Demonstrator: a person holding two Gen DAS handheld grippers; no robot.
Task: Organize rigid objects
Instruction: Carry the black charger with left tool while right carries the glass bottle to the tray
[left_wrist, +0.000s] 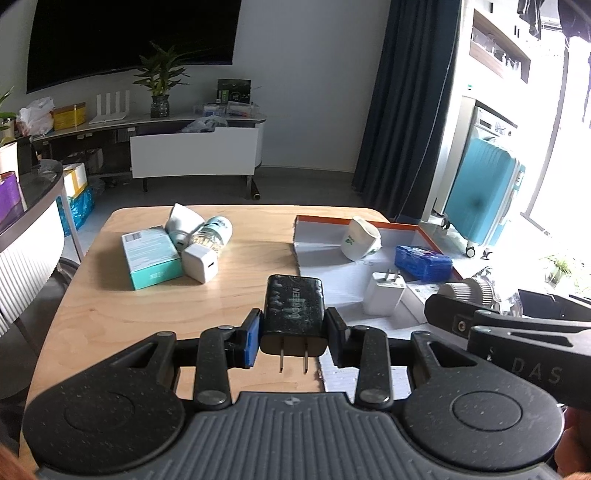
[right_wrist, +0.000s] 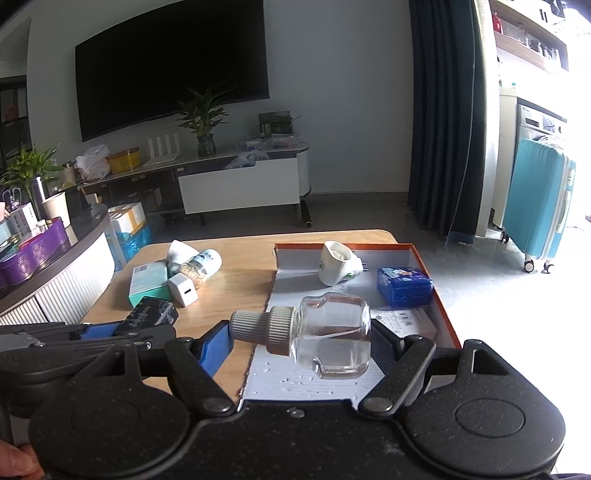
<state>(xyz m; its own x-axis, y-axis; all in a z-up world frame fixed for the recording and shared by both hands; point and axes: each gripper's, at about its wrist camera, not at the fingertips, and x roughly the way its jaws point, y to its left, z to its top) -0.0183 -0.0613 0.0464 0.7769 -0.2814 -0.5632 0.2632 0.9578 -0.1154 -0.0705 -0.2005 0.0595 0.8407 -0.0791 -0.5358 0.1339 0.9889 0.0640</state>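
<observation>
Wooden table (left_wrist: 110, 314): charger (left_wrist: 294, 314) (clamped) in left claw (left_wrist: 294, 338).

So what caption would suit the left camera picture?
Left claw grips a black charger over the wooden table, beside a tray.

Daylight floods from the blown-out right side; the left stays dim, and fisheye distortion bends the edges.

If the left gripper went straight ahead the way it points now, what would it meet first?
Probably nothing close: beyond the black charger held by the left gripper lies bare table, though depth is unclear.
</observation>
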